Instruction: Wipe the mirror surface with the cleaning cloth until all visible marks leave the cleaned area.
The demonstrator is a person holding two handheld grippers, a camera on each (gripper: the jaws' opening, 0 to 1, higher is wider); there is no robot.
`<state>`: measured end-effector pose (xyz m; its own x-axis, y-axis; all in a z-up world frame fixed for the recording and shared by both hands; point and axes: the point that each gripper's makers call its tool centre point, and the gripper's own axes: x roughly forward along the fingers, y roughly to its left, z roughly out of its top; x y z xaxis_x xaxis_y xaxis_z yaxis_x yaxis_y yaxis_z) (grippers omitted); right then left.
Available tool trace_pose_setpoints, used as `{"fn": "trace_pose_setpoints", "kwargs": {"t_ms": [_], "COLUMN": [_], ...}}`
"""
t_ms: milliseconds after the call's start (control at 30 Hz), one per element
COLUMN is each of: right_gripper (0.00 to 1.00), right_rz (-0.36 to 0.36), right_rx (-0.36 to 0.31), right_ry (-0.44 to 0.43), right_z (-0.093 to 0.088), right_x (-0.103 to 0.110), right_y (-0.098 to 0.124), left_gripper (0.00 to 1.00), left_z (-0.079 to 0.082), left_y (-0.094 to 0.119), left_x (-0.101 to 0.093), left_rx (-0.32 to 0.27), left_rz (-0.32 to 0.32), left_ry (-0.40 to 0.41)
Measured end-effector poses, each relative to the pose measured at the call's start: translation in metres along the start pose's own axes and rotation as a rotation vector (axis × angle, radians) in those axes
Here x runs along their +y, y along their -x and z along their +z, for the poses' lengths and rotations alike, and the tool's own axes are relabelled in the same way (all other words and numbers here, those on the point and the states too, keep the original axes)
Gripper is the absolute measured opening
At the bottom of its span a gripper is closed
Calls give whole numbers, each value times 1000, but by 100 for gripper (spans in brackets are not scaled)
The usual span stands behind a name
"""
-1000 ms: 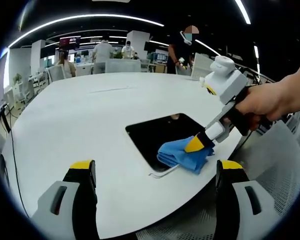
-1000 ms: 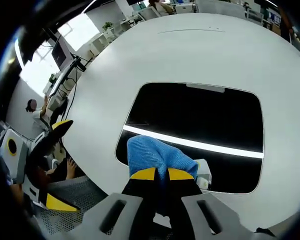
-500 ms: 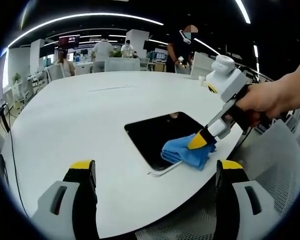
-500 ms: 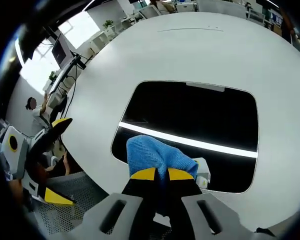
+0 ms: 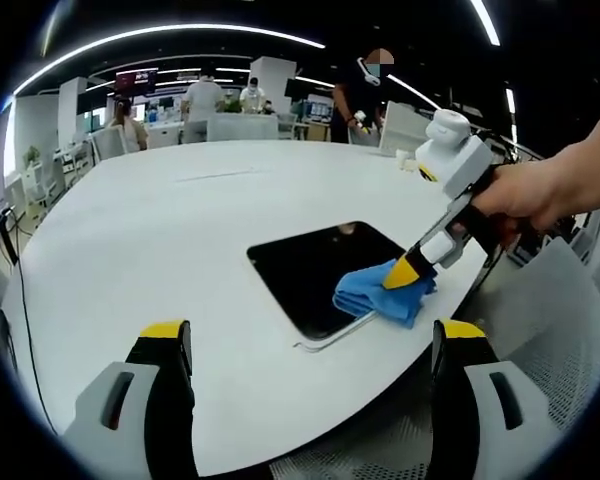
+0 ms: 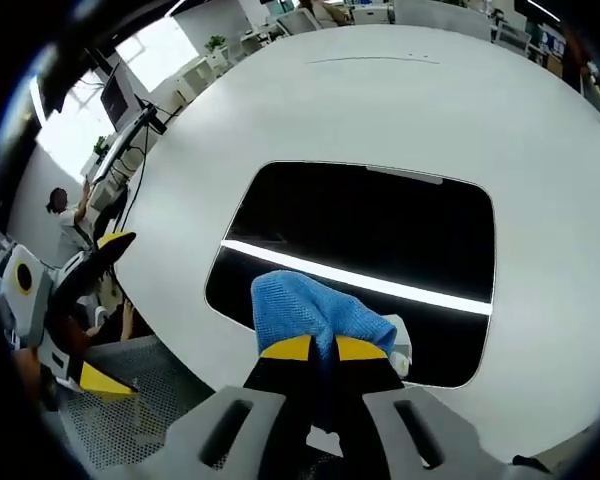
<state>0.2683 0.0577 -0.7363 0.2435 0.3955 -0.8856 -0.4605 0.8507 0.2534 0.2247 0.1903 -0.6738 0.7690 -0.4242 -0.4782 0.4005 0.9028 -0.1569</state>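
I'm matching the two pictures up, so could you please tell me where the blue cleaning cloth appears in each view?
Left gripper view: the blue cleaning cloth lies right of centre, on the mirror's near corner, under the right claw.
Right gripper view: the cloth sits low at centre, pinched in that claw.
Shared landmark: the dark mirror on the white table.

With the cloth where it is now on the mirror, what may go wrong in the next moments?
1. The mirror lies close to the table edge, and the cloth works at its near end; a hard stroke outward might push the mirror toward the edge.
2. The right tongs pinch only a bunched part of the cloth, so it may slip free.
3. The left tongs hang open, not steadying the mirror.
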Motion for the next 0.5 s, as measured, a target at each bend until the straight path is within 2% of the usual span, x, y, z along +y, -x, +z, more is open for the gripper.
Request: {"fn": "trace_pose_setpoints", "kwargs": {"t_ms": [500], "right_gripper": [1], "right_rz": [-5], "right_rx": [25], "right_ry": [-2], "right_z": [1], "right_x": [-2], "right_y": [0], "left_gripper": [99], "left_z": [1], "left_y": [-2], "left_x": [0], "left_rx": [6], "left_rz": [-7], "left_ry": [-3]}}
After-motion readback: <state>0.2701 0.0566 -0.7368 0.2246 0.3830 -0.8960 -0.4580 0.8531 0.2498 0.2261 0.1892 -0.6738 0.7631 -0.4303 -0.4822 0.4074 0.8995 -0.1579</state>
